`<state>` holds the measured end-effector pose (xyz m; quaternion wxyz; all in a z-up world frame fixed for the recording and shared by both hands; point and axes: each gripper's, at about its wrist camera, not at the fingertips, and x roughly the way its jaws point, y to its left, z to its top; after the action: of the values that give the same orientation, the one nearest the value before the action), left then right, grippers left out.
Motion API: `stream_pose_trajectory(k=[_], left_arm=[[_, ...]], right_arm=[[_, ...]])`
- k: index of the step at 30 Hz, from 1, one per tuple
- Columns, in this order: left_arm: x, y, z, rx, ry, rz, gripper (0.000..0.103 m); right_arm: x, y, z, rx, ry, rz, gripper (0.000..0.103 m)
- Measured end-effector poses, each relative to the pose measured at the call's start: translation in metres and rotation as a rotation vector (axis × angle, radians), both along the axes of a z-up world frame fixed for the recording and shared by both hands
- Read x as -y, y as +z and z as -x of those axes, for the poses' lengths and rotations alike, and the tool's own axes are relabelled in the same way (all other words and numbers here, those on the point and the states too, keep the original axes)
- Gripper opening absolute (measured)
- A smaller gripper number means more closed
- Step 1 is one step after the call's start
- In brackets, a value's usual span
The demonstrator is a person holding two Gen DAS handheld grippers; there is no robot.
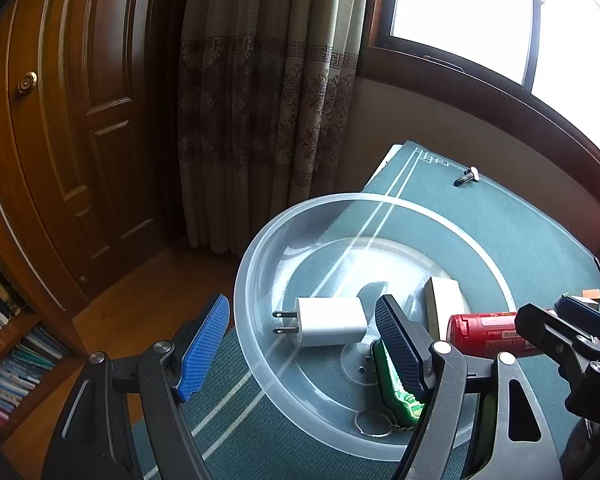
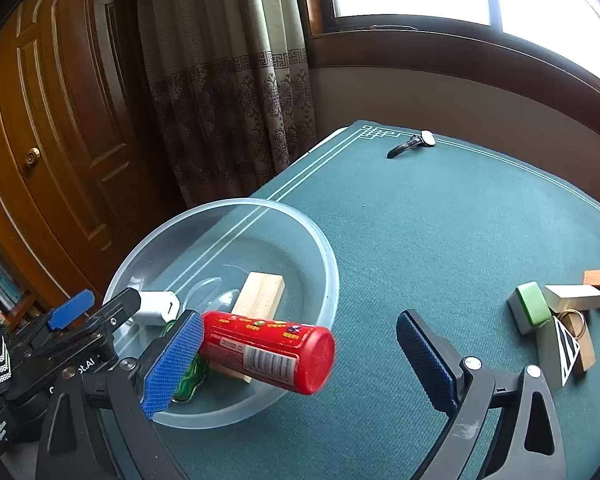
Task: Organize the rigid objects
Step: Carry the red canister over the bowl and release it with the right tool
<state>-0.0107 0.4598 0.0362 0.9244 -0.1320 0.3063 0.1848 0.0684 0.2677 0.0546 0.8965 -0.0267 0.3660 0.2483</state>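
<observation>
Blue-padded and spread wide, my right gripper [image 2: 300,356] frames a red canister [image 2: 268,352] tipping over the rim of the clear plastic bowl [image 2: 324,264], touching only its left pad, while my left gripper [image 1: 304,344], equally wide, straddles the bowl's near rim above a white charger [image 1: 330,320].

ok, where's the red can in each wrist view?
Left wrist: red can at the right edge, lying sideways over the clear bowl's right rim, partly behind the right tongs.
Right wrist: red can lower centre-left, over the bowl's near rim.
Shared landmark: white charger inside the bowl.
</observation>
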Motion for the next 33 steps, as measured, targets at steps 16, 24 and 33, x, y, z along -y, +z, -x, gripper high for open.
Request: stream_pose_trajectory(k=[16,24,33], left_arm=[[0.010,-0.004,-0.004,-0.010,-0.027,0.002,0.079],[0.009,-0.004,-0.004,-0.008,-0.032,0.006,0.079],[0.008,-0.003,-0.005,-0.010,-0.033,0.003,0.081]], right_arm=[[0.040,-0.017,0.000,-0.051,-0.137,0.013,0.099],[0.013,-0.016,-0.030,-0.031,-0.162,0.064,0.099],[0.016,-0.019,-0.037,-0.033,-0.181,0.071,0.099]])
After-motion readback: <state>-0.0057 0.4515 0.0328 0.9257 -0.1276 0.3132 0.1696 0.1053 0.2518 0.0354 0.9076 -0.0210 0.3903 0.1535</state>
